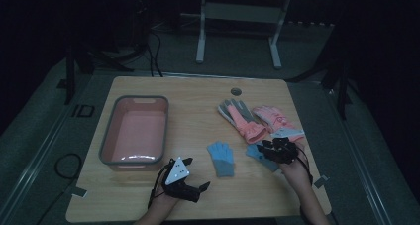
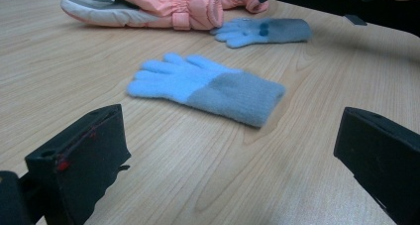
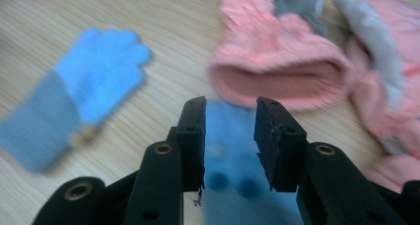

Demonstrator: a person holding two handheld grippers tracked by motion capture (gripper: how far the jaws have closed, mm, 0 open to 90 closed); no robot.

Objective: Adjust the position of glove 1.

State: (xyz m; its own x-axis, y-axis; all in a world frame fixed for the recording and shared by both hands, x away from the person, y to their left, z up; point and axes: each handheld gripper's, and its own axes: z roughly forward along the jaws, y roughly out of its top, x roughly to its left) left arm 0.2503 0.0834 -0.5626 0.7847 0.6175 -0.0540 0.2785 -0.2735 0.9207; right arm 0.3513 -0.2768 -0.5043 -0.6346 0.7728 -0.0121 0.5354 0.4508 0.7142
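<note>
Probably a dim lab: lone wooden table (image 1: 198,93), floor cables (image 1: 154,49), stands (image 1: 200,36)

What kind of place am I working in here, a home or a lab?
Probably a lab or recording room, not a home: a lone wooden table under one light in a dark room, cables trailing over the floor, and a bare metal stand behind.

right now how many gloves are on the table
4. One blue glove lies alone mid-table; a second blue glove sits under the right gripper; two pink gloves lie side by side behind them. More could be hidden beneath.
</note>
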